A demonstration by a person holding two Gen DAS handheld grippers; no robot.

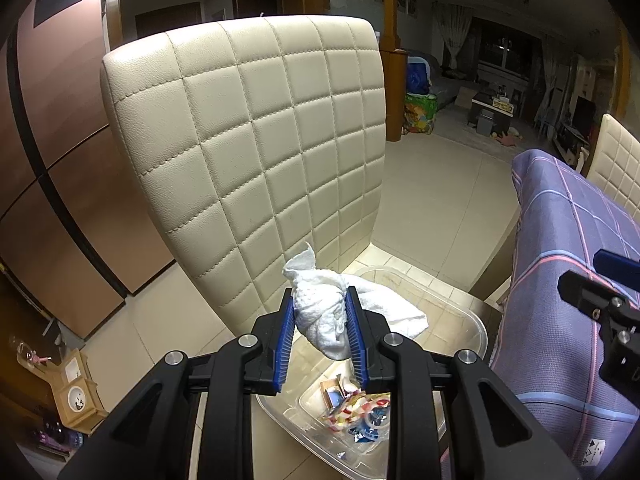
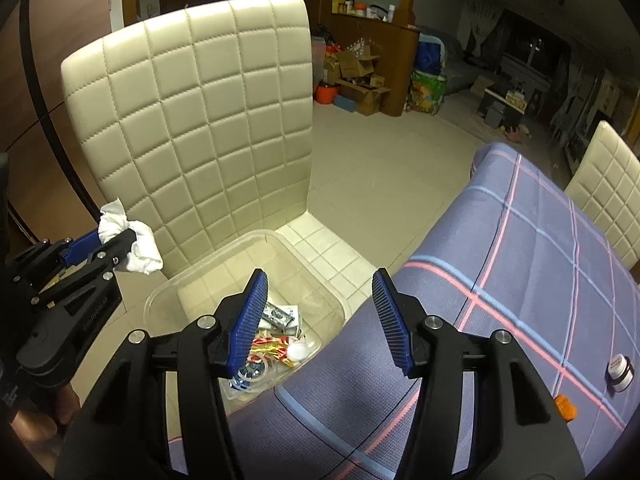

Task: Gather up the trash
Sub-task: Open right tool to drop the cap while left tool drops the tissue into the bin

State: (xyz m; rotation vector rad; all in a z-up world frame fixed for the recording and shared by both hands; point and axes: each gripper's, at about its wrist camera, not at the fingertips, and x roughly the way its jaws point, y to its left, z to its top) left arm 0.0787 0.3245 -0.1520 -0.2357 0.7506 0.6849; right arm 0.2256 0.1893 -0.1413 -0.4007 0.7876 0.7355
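Observation:
My left gripper (image 1: 320, 300) is shut on a crumpled white paper towel (image 1: 324, 316) and holds it above a clear plastic bin (image 1: 472, 320) that sits on a cream quilted chair (image 1: 256, 152). The bin holds wrappers and small trash (image 1: 356, 408). In the right wrist view the left gripper (image 2: 120, 240) with the towel (image 2: 136, 248) is at the left, beside the bin's (image 2: 160, 292) left rim. My right gripper (image 2: 320, 280) is open and empty, above the bin's right side and the table edge. The trash (image 2: 276, 340) shows between its fingers.
A table with a purple plaid cloth (image 2: 520, 280) is at the right, with a small dark jar (image 2: 620, 370) and an orange item (image 2: 566, 408) on it. A second cream chair (image 2: 608, 192) stands beyond. Boxes and clutter (image 2: 360, 76) line the far wall.

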